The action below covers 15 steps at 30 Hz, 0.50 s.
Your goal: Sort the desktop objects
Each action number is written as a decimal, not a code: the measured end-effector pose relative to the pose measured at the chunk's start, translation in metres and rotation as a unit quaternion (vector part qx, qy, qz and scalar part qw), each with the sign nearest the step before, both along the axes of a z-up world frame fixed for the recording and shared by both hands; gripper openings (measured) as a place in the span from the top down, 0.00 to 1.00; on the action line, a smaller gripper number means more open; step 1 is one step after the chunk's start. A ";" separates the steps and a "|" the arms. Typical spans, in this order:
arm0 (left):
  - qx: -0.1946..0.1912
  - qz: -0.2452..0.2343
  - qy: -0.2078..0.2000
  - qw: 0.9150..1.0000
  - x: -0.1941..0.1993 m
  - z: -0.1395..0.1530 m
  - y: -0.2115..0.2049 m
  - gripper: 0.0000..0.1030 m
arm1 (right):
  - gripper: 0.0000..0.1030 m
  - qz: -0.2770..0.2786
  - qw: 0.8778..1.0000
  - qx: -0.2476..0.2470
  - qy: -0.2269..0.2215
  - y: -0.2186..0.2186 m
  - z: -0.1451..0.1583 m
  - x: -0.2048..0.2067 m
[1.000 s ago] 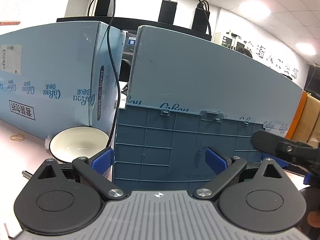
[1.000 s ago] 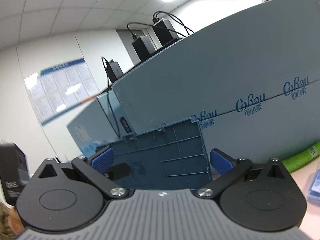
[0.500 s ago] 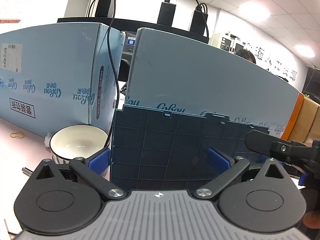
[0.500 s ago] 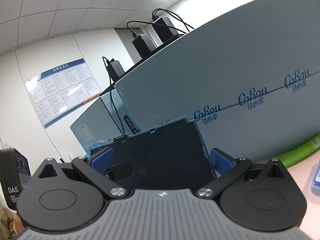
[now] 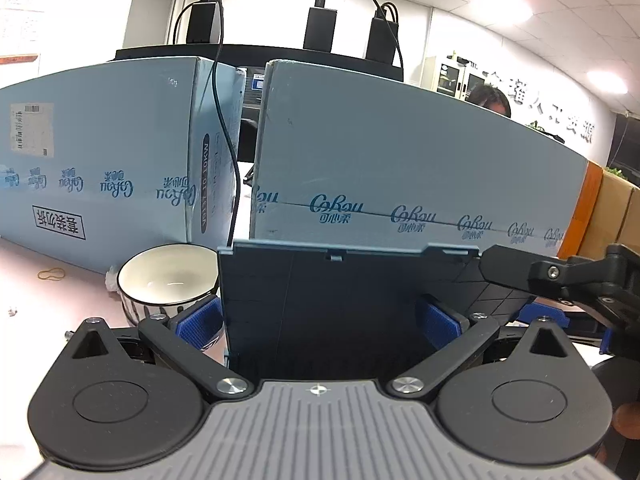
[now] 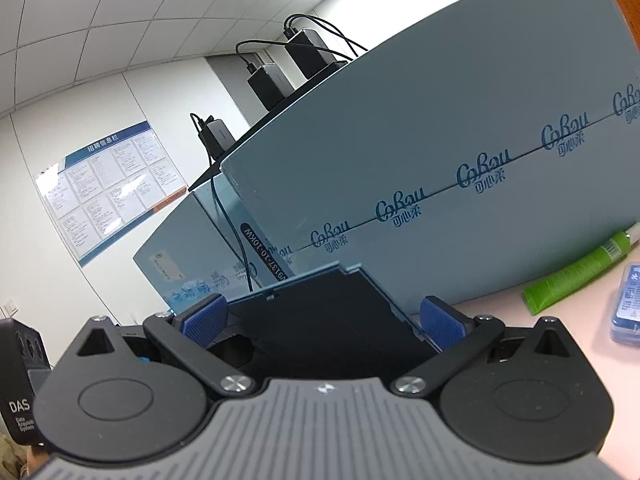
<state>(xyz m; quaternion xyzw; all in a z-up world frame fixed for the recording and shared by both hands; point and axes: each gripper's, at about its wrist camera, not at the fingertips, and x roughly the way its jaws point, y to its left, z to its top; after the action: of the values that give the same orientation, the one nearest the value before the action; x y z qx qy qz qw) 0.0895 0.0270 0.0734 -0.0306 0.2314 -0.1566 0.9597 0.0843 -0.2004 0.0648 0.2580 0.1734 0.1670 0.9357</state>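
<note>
At centre frame the dark blue crate panel (image 5: 320, 300) is tipped between wide-spread left gripper (image 5: 318, 320) and right gripper (image 6: 322, 320), seemingly supported underneath for repositioning beside the bowl (image 5: 168, 276).

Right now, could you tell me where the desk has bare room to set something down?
Bare desk lies left of the bowl, bordered by the cardboard box; only a rubber band is there. A small patch sits between the green tube and blue packet. It is crowded where both grippers flank the dark crate.
</note>
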 end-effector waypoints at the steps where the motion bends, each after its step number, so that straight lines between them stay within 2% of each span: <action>1: 0.001 0.000 -0.001 1.000 -0.002 0.000 0.000 0.01 | 0.00 -0.001 1.000 -0.004 0.000 0.001 0.000 -0.002; 10: 0.011 0.002 0.003 1.000 -0.014 0.001 0.000 0.01 | 0.00 -0.004 0.999 -0.036 0.003 0.010 -0.002 -0.019; 15: 0.013 0.005 0.010 1.000 -0.018 0.001 0.000 0.01 | 0.00 -0.040 0.996 -0.075 0.021 0.015 0.000 -0.017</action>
<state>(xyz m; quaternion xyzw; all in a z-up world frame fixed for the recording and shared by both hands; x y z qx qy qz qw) 0.0711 0.0273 0.0748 -0.0205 0.2427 -0.1480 0.9585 0.0672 -0.1850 0.0653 0.1972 0.1946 0.1105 0.9545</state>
